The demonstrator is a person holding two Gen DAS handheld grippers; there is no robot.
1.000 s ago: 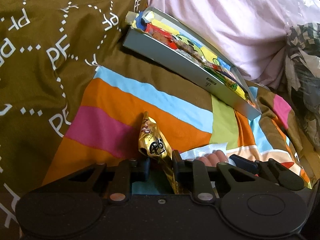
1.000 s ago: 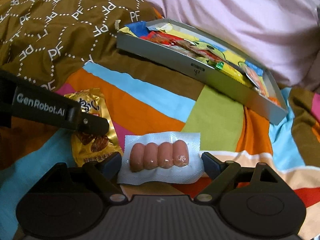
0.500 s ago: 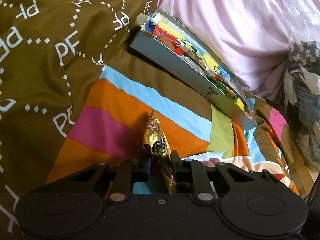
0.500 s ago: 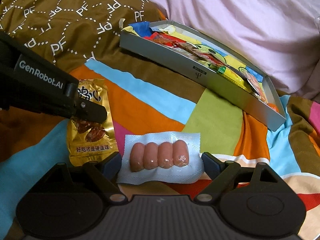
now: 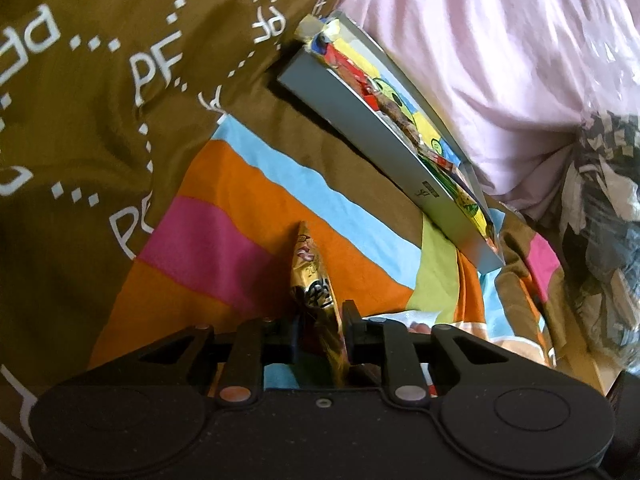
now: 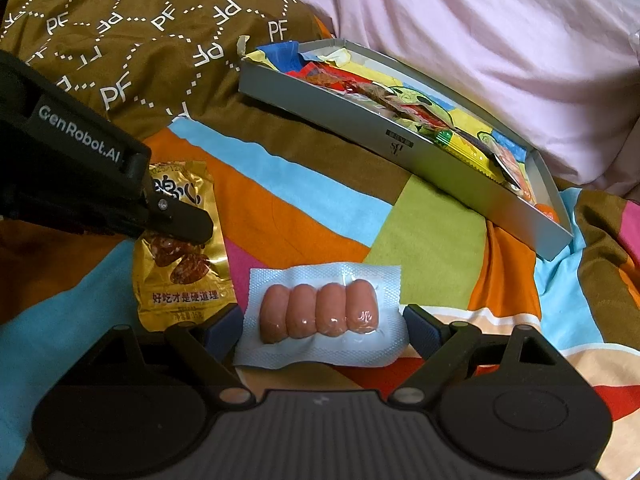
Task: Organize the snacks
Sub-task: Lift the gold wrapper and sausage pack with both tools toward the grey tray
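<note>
Left gripper (image 5: pixel 320 330) clamps gold snack packet (image 5: pixel 314 280); right gripper (image 6: pixel 322 320) stands wide around sausage pack (image 6: pixel 320 312).

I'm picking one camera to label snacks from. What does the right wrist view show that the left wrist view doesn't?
Right wrist only: the gold foil snack packet's printed face, and the whole clear-sealed pack of four pink sausages between the right gripper's open fingers. Left wrist only: a grey patterned bundle. Both: the grey snack-filled box on the striped blanket.

Two black handheld grippers

Left gripper (image 6: pixel 176 216) carries white "GenRobot.AI" lettering; right gripper (image 6: pixel 322 324) has dark blue pads, silver pivot pins and a ribbed grey body.
</note>
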